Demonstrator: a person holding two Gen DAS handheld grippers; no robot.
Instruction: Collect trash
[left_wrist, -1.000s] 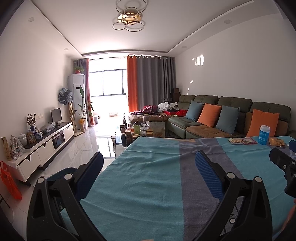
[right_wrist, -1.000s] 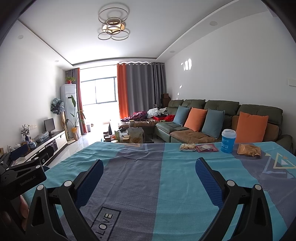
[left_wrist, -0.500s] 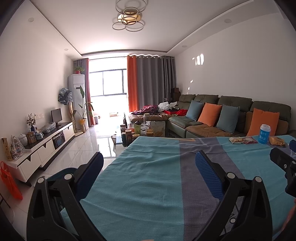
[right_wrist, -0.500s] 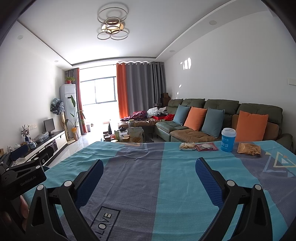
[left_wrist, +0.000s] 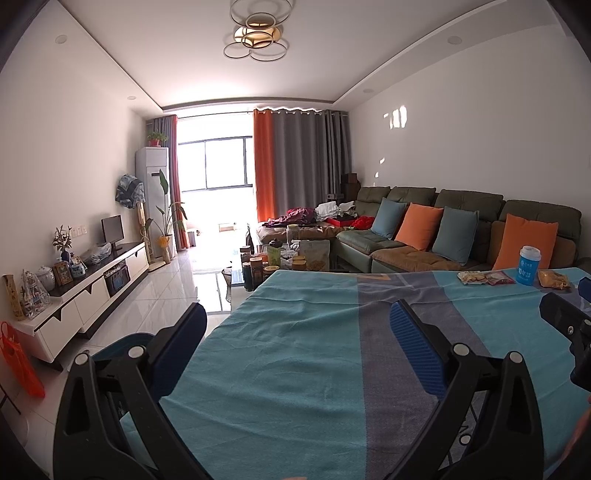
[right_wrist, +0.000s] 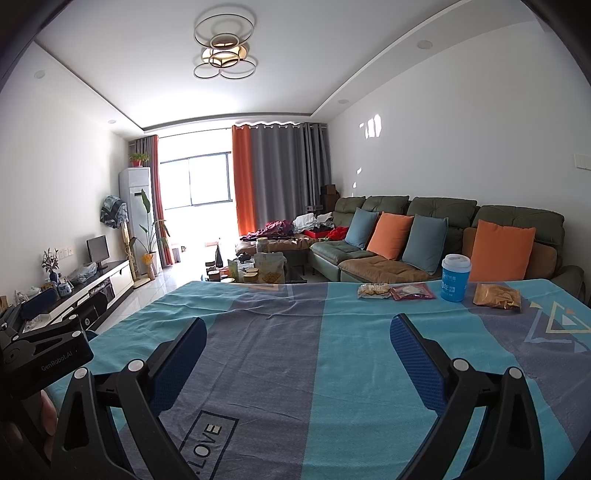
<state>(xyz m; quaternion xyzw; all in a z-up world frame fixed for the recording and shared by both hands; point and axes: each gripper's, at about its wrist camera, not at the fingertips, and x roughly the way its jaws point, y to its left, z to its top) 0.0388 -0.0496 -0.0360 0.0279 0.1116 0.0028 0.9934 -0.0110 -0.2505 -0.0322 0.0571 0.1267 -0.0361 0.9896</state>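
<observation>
On the far right of the teal and grey tablecloth (right_wrist: 295, 350) lies the trash: a pale snack packet (right_wrist: 373, 291), a dark red wrapper (right_wrist: 412, 292), a blue cup with a white lid (right_wrist: 455, 277) and a golden crumpled bag (right_wrist: 496, 296). The same items show in the left wrist view: packet (left_wrist: 471, 277), red wrapper (left_wrist: 498, 277), cup (left_wrist: 529, 265), golden bag (left_wrist: 553, 279). My right gripper (right_wrist: 297, 345) is open, well short of them, nothing between its fingers. My left gripper (left_wrist: 297, 332) is open over the table's left edge.
A green sofa (right_wrist: 424, 221) with orange and blue cushions stands behind the table. A cluttered coffee table (right_wrist: 255, 271) sits beyond the far edge. A white TV cabinet (left_wrist: 85, 295) runs along the left wall, with tiled floor (left_wrist: 166, 295) between.
Both views shift only slightly; the right gripper has drifted a little, so the trash sits a touch lower and closer. Both grippers stay open.
</observation>
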